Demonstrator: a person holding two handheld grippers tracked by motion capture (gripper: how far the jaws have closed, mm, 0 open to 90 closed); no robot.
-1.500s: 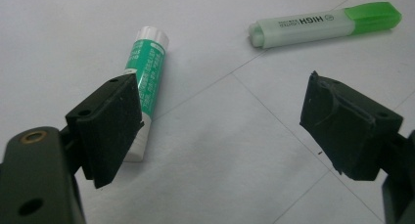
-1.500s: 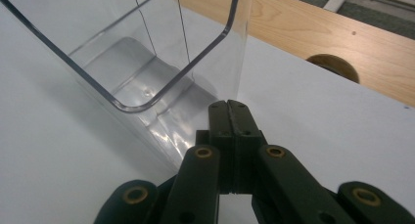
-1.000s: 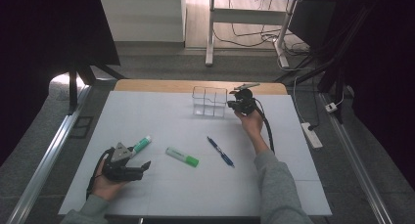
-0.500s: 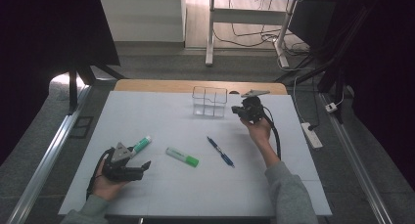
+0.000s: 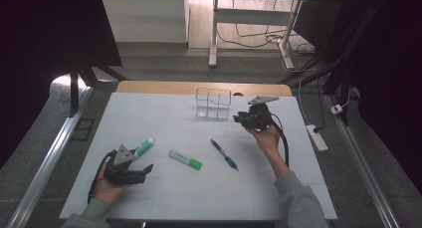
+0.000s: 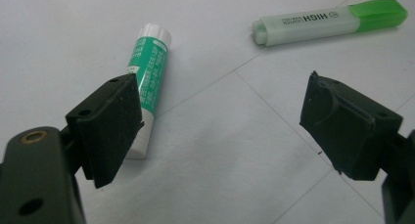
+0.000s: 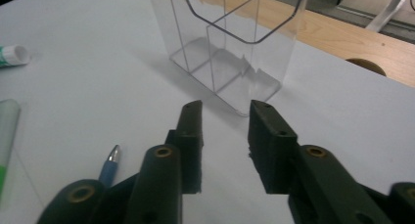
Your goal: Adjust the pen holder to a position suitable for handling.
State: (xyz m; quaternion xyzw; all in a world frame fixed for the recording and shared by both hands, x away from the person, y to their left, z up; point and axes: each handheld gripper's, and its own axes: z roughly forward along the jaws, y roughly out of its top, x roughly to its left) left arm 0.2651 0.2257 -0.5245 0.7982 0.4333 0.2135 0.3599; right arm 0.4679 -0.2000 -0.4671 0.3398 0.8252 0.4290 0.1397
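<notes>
Clear holder: I see the see-through plastic box standing upright at the far middle of the white table, close to the wooden strip along the far edge. In the right gripper view its inner walls split it into compartments, and I see nothing in them.
Right gripper: my right gripper sits just beside the holder, on its right in the high view, apart from it. Its jaws have just been opening; they now stand at a narrow gap with nothing between them, pointing toward the holder's near corner.
Right hand: the hand carries the tool above the table, its cable trailing back along the forearm.
Pen: a blue pen lies flat on the table, nearer me than the holder, between the two grippers.
Highlighter: a green highlighter lies flat just left of the pen, cap end pointing toward me and to the right.
Glue stick: a green-and-white glue stick lies just beyond my left gripper.
Left gripper: my left gripper rests low at the near left, jaws wide apart and holding nothing; the glue stick lies partly behind one jaw there.
</notes>
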